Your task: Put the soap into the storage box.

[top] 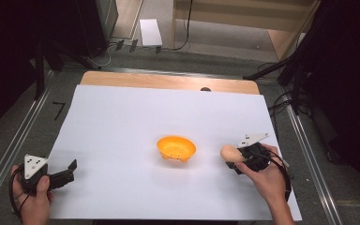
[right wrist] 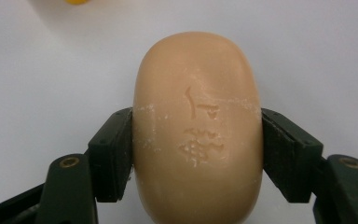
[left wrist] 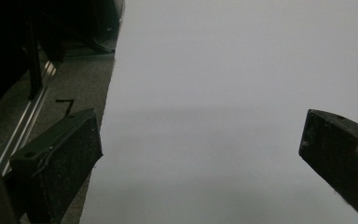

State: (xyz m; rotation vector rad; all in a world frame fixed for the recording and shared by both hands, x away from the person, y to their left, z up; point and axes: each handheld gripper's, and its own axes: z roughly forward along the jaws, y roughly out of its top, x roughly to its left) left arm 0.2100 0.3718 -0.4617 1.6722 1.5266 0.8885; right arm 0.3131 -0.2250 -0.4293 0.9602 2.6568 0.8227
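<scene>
Soap (right wrist: 198, 126), peach-coloured and oval, clamped across its short width between the right gripper's (top: 236, 158) jaws, long axis running straight out along them and past the tips. Stamped face up toward the right gripper view's camera, pads (right wrist: 114, 154) pressed flat on both flanks, roughly at mid-length. In the high view, held just off the white sheet (top: 122, 117) at the right, rounded free end pointing left toward the dish (top: 176, 148).

Dish orange, shallow, perforated, sitting alone near the sheet's middle, close to the soap's left and slightly farther from the person; a sliver of its yellow-orange rim (right wrist: 77, 1) at the top edge of the right gripper view, left of the soap's axis. So: target ahead and a little left of the jaws, near, nothing between. Likely next a short carry leftward, with the long axis to be settled within the bowl before release; worth lowering first, since a slick bar could skid off the rim.

Left gripper (top: 61, 176) well apart at the near left corner, jaws spread wide and empty, pointing over bare sheet. Right hand clearly the nearer one.
</scene>
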